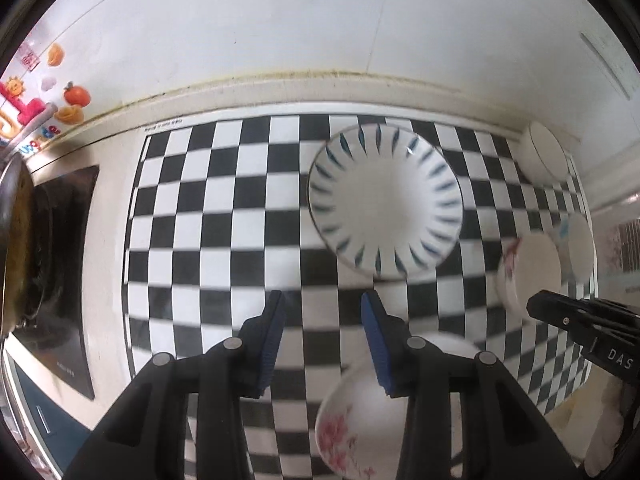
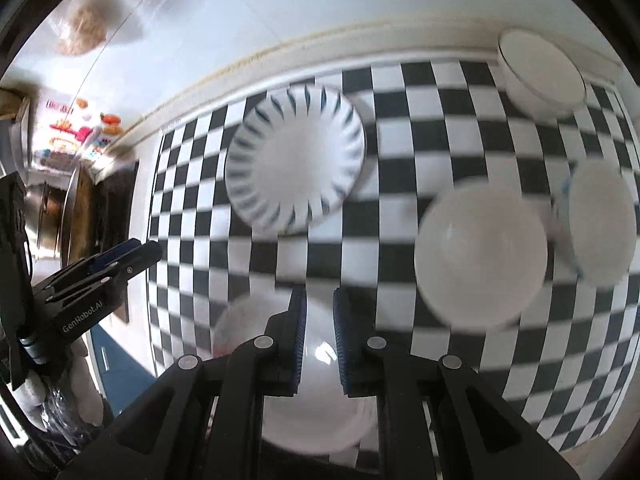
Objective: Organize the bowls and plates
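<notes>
Left wrist view: the left tool (image 1: 322,300) is seen pointing steeply down over the checkered mat (image 1: 224,216) on the worktop (image 1: 108,280), its blue pads (image 1: 370,312) set partly apart with only mat pattern visible between them, so nothing is held. A floral bowl (image 1: 352,424) lies just below and behind its right finger, apparently resting on the mat, not gripped. The striped plate (image 1: 386,200) sits alone further back, near the wall. The right tool (image 2: 320,300) is shown in the right wrist view with its jaws nearly shut and empty, over the same floral bowl (image 2: 320,400), which is blurred beneath it. To the right, a plain white bowl (image 2: 480,256) and a blue-marked bowl (image 2: 600,220) stand just beside each other, and a shallow white dish (image 2: 540,76) is set in the far corner. The step in hand is judged to be a transit between placements, with both tools free and the dishes spread out, not yet stacked. For the next move, one bowl would have to be chosen, the jaws opened wider than its rim wall, and the tool lowered so that one pad goes inside the rim and one outside.
</notes>
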Demonstrator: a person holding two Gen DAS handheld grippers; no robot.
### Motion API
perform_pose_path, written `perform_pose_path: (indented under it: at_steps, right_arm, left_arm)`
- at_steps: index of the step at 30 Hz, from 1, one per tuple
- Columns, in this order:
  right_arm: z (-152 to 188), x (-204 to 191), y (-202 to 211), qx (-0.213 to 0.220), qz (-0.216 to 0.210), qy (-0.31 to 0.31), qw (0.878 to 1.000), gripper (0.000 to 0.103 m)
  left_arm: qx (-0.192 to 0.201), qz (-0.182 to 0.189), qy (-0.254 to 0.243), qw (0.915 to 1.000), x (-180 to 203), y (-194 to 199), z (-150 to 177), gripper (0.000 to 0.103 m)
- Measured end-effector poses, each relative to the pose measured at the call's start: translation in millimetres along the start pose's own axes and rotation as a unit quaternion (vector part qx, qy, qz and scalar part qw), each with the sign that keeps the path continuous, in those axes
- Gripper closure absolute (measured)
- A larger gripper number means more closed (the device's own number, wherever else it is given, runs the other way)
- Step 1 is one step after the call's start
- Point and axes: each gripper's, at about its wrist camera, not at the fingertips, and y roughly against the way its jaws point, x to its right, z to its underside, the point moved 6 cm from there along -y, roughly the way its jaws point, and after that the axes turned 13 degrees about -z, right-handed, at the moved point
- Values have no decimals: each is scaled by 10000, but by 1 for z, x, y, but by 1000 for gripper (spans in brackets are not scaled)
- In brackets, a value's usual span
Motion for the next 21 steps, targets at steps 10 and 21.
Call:
perform_pose_path:
  at_steps: [10, 21]
  right_arm:
    - [-80, 48, -58, -143, -331, -908, 9952, 43]
    - [-112, 81, -113, -381, -168, -1249, 9913, 51]
  left_arm:
    - [-897, 707, 612, 9916, -14, -87, -59, 64]
    - [-1134, 1031, 378, 9875, 2, -137, -77, 71]
